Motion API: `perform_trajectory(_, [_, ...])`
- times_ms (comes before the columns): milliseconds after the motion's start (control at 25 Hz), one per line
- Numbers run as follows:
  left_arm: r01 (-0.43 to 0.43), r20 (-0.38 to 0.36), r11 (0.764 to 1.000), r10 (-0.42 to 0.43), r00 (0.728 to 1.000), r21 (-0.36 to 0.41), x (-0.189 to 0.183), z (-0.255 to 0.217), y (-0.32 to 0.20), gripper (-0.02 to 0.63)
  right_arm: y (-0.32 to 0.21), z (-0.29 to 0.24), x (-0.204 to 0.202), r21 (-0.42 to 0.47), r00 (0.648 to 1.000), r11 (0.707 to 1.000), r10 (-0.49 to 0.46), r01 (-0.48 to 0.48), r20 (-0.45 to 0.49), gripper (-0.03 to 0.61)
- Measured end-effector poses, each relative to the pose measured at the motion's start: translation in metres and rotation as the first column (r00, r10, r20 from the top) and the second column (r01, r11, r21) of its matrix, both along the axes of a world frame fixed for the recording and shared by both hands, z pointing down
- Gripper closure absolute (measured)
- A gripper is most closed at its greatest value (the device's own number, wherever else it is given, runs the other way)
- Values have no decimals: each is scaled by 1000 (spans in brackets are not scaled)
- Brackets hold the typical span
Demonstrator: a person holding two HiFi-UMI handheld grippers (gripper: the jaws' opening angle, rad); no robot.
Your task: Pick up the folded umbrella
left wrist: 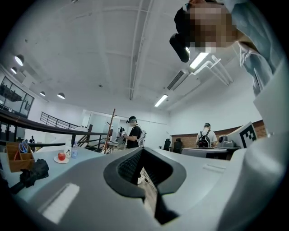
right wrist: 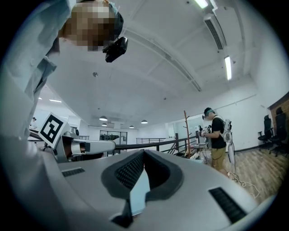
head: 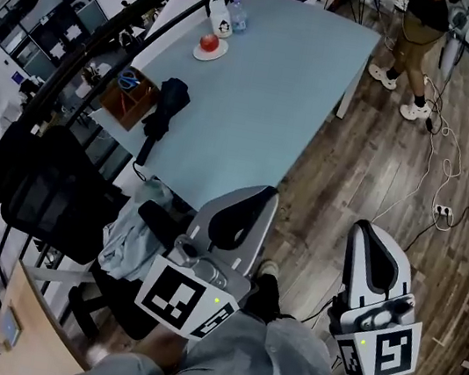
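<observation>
Folded black umbrella on pale blue table, beside wooden box, L gripper & R gripper well apart from it, both w/ jaws together.

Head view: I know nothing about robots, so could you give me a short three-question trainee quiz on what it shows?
1. True or false: the black folded umbrella lies on the light blue table, beside the brown wooden box.
2. What sits on the small white plate? A) a red round fruit B) a mug C) a sponge
3. Is the left gripper or the right gripper holding anything?
Key: 1 true. 2 A. 3 Neither; both are shut and empty, short of the umbrella.
</observation>
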State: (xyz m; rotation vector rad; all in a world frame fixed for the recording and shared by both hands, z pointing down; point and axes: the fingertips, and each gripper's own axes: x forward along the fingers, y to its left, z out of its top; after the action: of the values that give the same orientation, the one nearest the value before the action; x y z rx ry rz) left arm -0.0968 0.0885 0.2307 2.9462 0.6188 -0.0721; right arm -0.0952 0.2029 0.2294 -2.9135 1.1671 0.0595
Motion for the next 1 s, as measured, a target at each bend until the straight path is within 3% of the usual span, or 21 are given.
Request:
perform_trajectory(280, [31, -5, 999, -31, 1000, -18, 52, 0, -30, 609, -27, -1, 55, -34, 1000, 999, -23, 22, -6, 580])
perform_trajectory(480, [97, -44, 994, -95, 995, 48, 80, -5, -64, 609, -52, -4, 83, -58, 997, 996, -67, 66, -23, 579])
perform_trajectory(1000, [170, -40, 985, -169, 985, 11, 88, -4, -104, 609, -83, 0, 110, -73, 993, 991, -112, 110, -25, 580])
